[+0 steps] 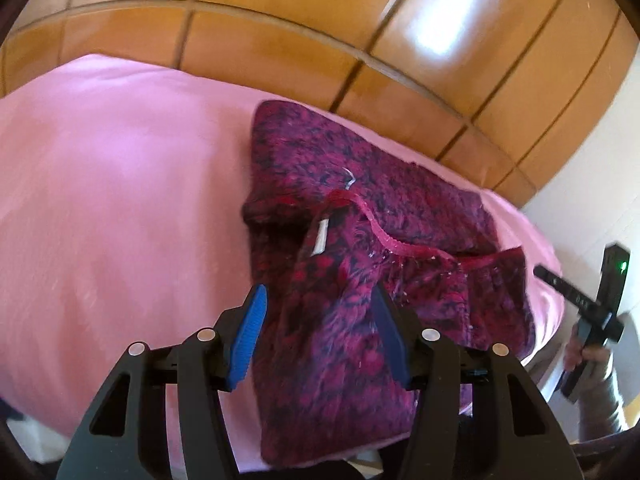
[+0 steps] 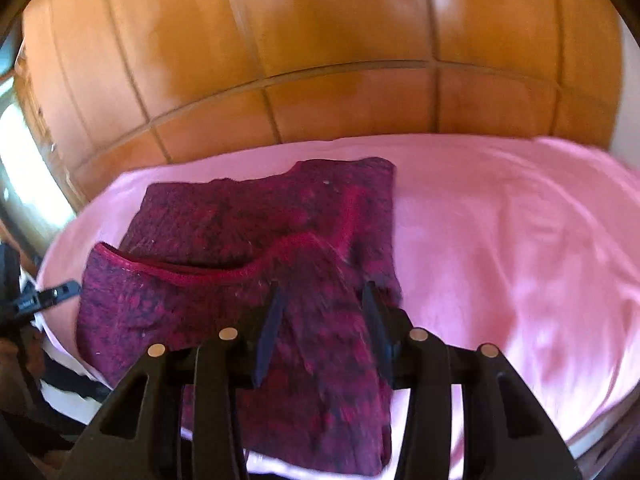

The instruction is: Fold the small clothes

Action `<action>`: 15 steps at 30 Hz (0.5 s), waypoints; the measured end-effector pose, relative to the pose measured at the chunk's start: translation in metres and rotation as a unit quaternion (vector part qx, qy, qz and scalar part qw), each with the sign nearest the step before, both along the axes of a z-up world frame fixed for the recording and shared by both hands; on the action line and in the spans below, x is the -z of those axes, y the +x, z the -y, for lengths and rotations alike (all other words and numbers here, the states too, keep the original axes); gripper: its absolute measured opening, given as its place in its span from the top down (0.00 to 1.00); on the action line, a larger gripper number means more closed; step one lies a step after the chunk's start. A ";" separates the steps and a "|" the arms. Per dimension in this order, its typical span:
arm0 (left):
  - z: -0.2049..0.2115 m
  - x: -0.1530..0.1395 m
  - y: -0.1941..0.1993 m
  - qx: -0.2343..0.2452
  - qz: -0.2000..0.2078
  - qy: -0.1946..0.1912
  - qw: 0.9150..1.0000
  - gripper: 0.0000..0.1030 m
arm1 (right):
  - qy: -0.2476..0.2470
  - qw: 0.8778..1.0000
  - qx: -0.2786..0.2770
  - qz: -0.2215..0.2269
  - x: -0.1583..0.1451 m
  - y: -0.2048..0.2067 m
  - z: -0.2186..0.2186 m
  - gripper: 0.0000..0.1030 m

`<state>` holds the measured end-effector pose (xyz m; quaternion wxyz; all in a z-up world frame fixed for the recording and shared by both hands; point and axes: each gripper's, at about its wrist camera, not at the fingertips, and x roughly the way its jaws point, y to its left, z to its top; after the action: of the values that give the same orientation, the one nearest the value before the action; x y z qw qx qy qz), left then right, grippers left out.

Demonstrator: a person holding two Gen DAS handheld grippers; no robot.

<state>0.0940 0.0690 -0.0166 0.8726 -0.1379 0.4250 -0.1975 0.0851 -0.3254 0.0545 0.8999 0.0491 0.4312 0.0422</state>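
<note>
A fuzzy magenta and dark purple knit garment lies on the pink sheet, partly folded, with a red hem running across it. My left gripper has its blue-padded fingers around a bunched fold of the garment near the front edge. In the right wrist view the same garment lies left of centre, and my right gripper has its fingers on either side of another fold. Both jaws stand fairly wide with cloth between them. The right gripper also shows at the right edge of the left wrist view.
The pink sheet covers a bed or table with free room beside the garment. Orange tiled floor lies beyond the far edge. A white wall stands at the right. The other hand-held gripper shows at the left edge of the right wrist view.
</note>
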 end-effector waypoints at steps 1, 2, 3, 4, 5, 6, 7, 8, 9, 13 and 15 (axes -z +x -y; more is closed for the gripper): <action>0.004 0.004 0.004 0.003 0.000 0.010 1.000 0.49 | -0.013 1.000 -0.006 -0.004 0.005 0.008 -0.005 0.61; 0.004 0.007 0.004 0.006 0.001 0.014 1.000 0.50 | -0.017 1.000 -0.013 -0.009 0.010 0.013 -0.008 0.62; 0.007 0.009 0.008 0.012 0.001 0.016 1.000 0.56 | -0.017 1.000 -0.020 -0.016 0.016 0.016 -0.008 0.67; 0.007 0.009 0.009 0.013 0.004 0.025 1.000 0.83 | -0.024 0.999 -0.021 -0.024 0.022 0.021 -0.009 0.79; 0.007 0.007 0.007 0.008 0.014 0.033 0.999 0.86 | -0.038 0.999 -0.015 -0.030 0.027 0.023 -0.009 0.85; 0.004 0.004 0.005 0.003 0.026 0.029 0.999 0.87 | -0.039 0.999 -0.008 -0.030 0.027 0.021 -0.006 0.91; -0.003 0.001 0.000 -0.006 0.037 0.013 0.999 0.87 | -0.021 0.999 0.003 -0.024 0.025 0.019 0.000 1.00; -0.006 0.002 0.000 -0.014 0.036 0.013 0.999 0.87 | -0.008 1.000 0.018 -0.019 0.023 0.016 0.007 1.00; -0.009 0.005 0.000 -0.022 0.033 0.016 0.999 0.87 | -0.001 0.999 0.030 -0.018 0.022 0.015 0.013 1.00; -0.002 0.036 0.013 -0.029 -0.013 0.044 0.999 0.84 | 0.020 0.995 0.083 -0.056 0.052 0.019 0.039 1.00; 0.000 0.041 0.016 -0.025 -0.023 0.039 0.999 0.81 | 0.036 0.991 0.103 -0.076 0.068 0.020 0.049 1.00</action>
<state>0.1103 0.0692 -0.0572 0.8720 -0.1192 0.4486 -0.1554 0.1052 -0.3742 -0.0137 0.8616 0.1287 0.4894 -0.0393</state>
